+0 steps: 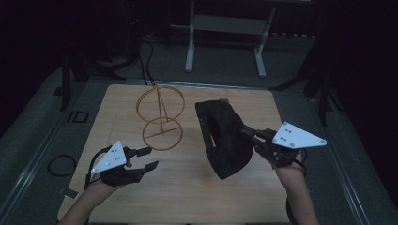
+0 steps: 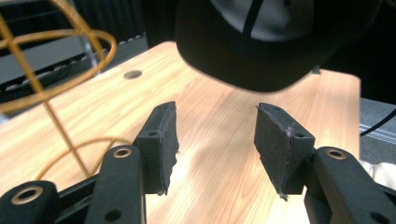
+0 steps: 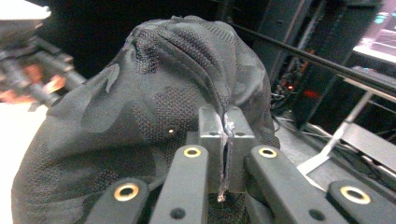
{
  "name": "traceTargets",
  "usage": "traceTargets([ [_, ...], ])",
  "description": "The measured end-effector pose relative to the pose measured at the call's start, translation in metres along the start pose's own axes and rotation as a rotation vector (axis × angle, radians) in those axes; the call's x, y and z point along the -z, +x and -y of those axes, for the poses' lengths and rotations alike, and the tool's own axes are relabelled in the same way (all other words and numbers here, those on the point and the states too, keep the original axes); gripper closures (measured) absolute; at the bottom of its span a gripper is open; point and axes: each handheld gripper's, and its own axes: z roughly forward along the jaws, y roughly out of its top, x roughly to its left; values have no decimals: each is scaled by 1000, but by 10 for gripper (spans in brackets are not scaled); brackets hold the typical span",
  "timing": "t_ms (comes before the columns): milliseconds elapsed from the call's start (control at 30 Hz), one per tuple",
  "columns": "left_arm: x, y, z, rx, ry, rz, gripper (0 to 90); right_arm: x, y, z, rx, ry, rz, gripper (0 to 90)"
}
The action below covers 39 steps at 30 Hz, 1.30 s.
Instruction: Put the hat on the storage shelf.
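Carrying step in hand, by the look of it: black camouflage-patterned fabric cap (image 1: 223, 140) held up off the pale wooden table (image 1: 187, 197), over its right half, between the middle and the right edge. Clamped on a fold of the cap's cloth by the right gripper (image 1: 246, 131), jaws pressed together with only the thin fabric between, as seen close up in the right gripper view (image 3: 225, 135). Crown hanging down and toward the near edge, opening facing left.

Left gripper (image 1: 149, 158) low near the near-left corner, jaws apart with nothing between, bare wood showing in the gap in the left gripper view (image 2: 217, 140); cap's dark brim (image 2: 252, 60) looming above and ahead there.

Orange-gold wire stand of two rings on a slanted rod (image 1: 160, 116) standing left of centre toward the far edge, apart from the cap.

Next move, judged: likely setting the cap over the upper ring of the stand. Calls for swinging the cap leftward and toward the far edge, opening turned down, with the free left gripper steadying the brim or the stand against tipping.
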Motion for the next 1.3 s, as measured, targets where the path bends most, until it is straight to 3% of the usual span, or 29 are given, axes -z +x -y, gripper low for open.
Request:
traceTargets([
  [233, 3, 0, 26, 52, 23, -27, 410, -25, -13, -8, -20, -2, 48, 884],
  [400, 2, -1, 45, 89, 57, -28, 257, -49, -20, -22, -35, -11, 48, 883],
  [467, 1, -2, 52, 91, 75, -46, 226, -53, -20, -24, -31, -12, 51, 883],
  [567, -2, -2, 61, 108, 102, -56, 108, -65, -22, -31, -34, -13, 45, 883],
  [667, -1, -2, 66, 121, 104, -64, 59, -73, -24, -36, -34, -11, 42, 884],
  [733, 0, -4, 74, 145, 89, -80, 43, -85, -26, -43, -36, -6, 38, 883],
  [900, 1, -8, 85, 134, 90, -122, 45, -103, -29, -56, -43, -5, 29, 884],
  [1033, 3, -6, 90, 133, 52, -197, 28, -119, -27, -65, -29, 13, 31, 884],
  [1167, 6, -3, 99, 144, 12, -226, 45, -139, -25, -70, -24, 31, 27, 883],
  [1300, 7, -1, 103, 156, 7, -221, 45, -162, -20, -72, -2, 81, 25, 883],
])
